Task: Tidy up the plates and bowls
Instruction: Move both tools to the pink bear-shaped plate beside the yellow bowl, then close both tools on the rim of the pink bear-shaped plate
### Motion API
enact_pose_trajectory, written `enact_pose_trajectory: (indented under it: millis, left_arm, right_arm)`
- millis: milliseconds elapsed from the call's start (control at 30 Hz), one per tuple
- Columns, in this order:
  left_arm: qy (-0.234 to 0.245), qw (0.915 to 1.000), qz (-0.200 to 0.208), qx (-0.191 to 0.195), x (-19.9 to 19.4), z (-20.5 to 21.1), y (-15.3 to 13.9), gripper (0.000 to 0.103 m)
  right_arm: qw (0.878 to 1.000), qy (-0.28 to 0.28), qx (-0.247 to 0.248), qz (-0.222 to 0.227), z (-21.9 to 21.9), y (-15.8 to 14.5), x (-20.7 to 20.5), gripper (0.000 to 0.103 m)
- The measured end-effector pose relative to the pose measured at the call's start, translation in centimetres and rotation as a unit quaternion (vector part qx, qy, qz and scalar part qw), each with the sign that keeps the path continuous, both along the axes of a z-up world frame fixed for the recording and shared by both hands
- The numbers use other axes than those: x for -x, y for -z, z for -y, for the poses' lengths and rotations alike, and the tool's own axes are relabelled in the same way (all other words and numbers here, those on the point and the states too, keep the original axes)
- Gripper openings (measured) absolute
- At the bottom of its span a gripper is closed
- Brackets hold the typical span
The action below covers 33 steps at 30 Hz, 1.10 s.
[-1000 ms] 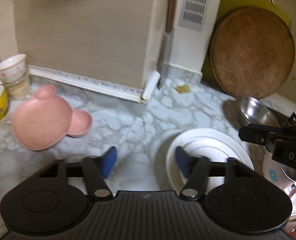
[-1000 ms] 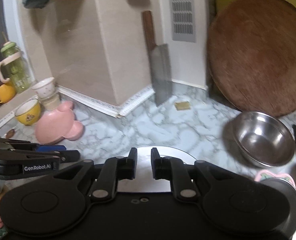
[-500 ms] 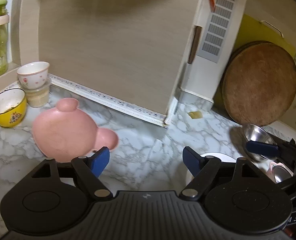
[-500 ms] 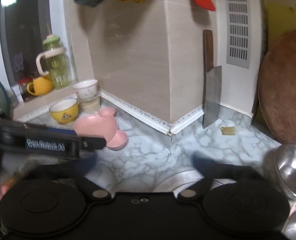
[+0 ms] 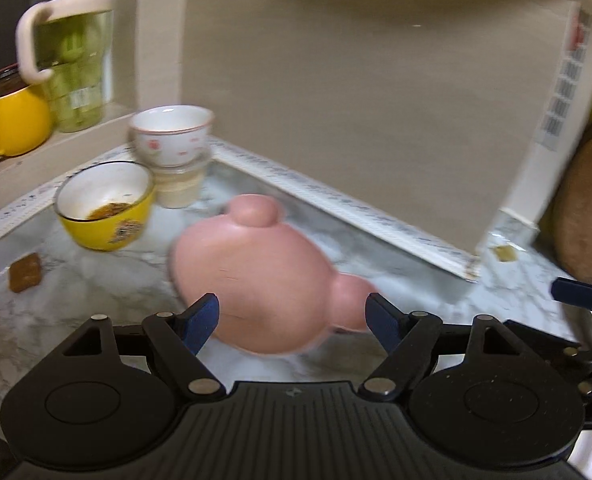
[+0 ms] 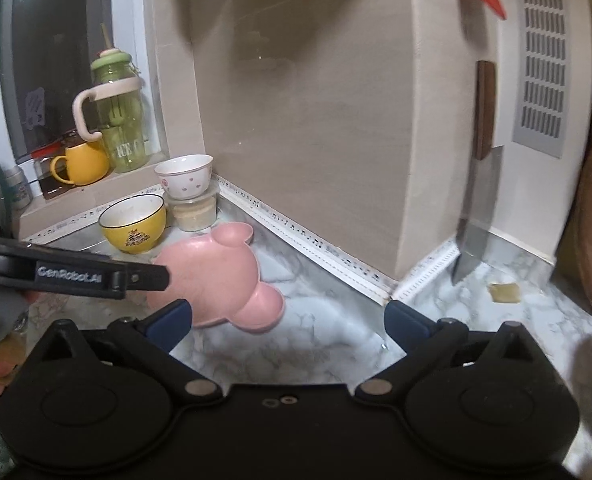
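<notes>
Currently the yellow bowl (image 5: 104,204) is seen far left on the counter (image 5: 375,264), pink plate (image 5: 256,276) just right of it. The left gripper (image 5: 294,320), spread and empty, is lined up on the plate dead ahead, ears trailing right. The right gripper (image 6: 288,320), just opened wide, empty, is farther off; the plate lies ahead-left.

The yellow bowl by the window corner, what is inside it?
The yellow bowl has a white inside with brownish food residue at the bottom. From the right wrist view its rim hides the bottom, so how far the residue spreads cannot be seen.
</notes>
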<state>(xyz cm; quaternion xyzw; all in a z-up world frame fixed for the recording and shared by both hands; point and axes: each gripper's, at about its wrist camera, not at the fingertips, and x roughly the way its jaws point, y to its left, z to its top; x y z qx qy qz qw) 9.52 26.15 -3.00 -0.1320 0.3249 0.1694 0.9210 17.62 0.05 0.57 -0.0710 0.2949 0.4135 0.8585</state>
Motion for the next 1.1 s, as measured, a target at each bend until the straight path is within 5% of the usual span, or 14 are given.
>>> enact_pose_trajectory:
  millis: [400,867,1100]
  left_arm:
    - [-0.042,0.9976,-0.051,-0.02,-4.5,-8.2,4.5,0.08]
    - [-0.071,0.9944,-0.074,-0.022,-7.4,-10.8,7.6,0.08]
    - [-0.084,0.9928,-0.085,0.004,-8.1,-11.7,8.2,0.051]
  right_arm:
    - [0.998,0.012,0.037,-0.041,-6.6,3.9,-2.9,0.101]
    - [0.992,0.03,0.071,-0.098,-9.3,7.3,-4.8,0.071]
    - [0.988,0.034,0.072,-0.129,-10.0,8.3,-5.9,0.051]
